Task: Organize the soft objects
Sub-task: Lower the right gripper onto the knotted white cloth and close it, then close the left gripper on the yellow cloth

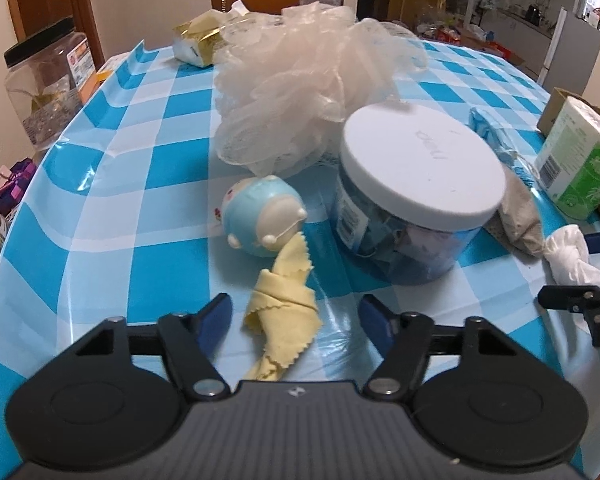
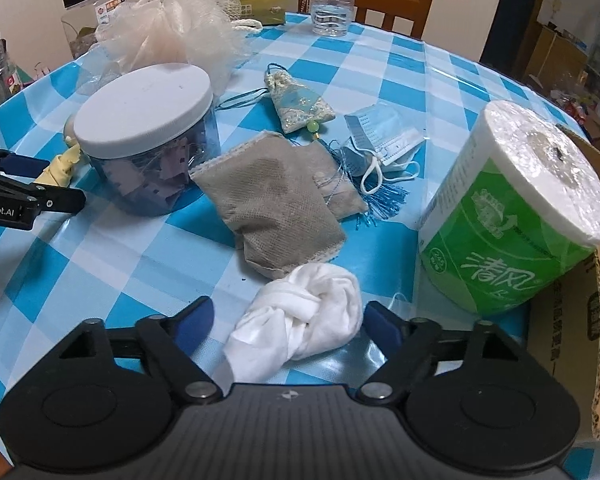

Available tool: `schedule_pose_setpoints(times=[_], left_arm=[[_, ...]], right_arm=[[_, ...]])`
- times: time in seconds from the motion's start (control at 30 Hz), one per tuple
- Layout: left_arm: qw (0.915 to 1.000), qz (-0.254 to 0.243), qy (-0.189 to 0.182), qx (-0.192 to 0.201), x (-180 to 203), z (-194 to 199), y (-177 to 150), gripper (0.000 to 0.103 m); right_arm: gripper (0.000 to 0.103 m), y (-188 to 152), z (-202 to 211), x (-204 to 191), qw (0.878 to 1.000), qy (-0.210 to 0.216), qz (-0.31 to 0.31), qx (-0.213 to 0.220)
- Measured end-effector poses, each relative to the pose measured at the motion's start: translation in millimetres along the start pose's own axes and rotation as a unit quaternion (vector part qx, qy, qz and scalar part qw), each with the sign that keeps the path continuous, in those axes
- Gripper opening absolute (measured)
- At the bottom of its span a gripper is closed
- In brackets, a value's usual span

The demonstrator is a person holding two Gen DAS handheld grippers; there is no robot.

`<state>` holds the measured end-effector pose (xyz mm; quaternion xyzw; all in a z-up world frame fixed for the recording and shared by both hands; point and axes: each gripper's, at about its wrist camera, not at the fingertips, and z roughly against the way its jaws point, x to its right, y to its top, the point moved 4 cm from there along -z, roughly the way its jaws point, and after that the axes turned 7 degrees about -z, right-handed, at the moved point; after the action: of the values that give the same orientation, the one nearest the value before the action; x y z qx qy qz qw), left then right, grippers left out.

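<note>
My left gripper [image 1: 296,318] is open, its fingers on either side of a knotted yellow cloth [image 1: 284,312] on the checked table. A blue-and-cream round toy [image 1: 262,216] lies just beyond it, with a beige mesh bath pouf [image 1: 300,92] behind. My right gripper [image 2: 286,320] is open around a knotted white cloth [image 2: 304,320]. A grey fabric pouch [image 2: 276,200], a blue sachet with tassel [image 2: 300,104] and a packed face mask [image 2: 380,132] lie beyond it. The right gripper's fingers [image 1: 580,300] show at the right edge of the left wrist view.
A white-lidded plastic jar [image 1: 416,184] stands between the two grippers. A wrapped toilet roll [image 2: 516,208] leans in a cardboard box [image 2: 572,320] at the right. A water bottle [image 2: 332,0], a tissue pack [image 1: 198,42], a clear jar [image 1: 48,80] and chairs stand at the far edge.
</note>
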<state>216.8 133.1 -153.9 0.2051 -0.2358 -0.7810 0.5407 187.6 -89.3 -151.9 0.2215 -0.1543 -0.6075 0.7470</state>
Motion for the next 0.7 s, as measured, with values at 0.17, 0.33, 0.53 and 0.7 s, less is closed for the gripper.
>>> schedule_pose_setpoints(times=[0.17,0.33,0.53,0.7], left_arm=[[0.9999,0.007,0.004,0.008,3,2,-1,0.055],[0.9998,0.013,0.01,0.013,4,4,0,0.032],[0.9997,0.016,0.013,0.009,1,7,-1,0.027],[0.9998,0.016,0.009,0.007,0,17,1,0.026]], right_arm=[[0.067,-2,5,0,1.0,-0.005,-0.006,-0.002],[0.063,-2,9,4,1.0,-0.009,-0.014,0.0],[0.063,-2,16,3,1.0,-0.008,-0.011,0.006],[0.063,-1,25,3,1.0,-0.005,-0.006,0.011]])
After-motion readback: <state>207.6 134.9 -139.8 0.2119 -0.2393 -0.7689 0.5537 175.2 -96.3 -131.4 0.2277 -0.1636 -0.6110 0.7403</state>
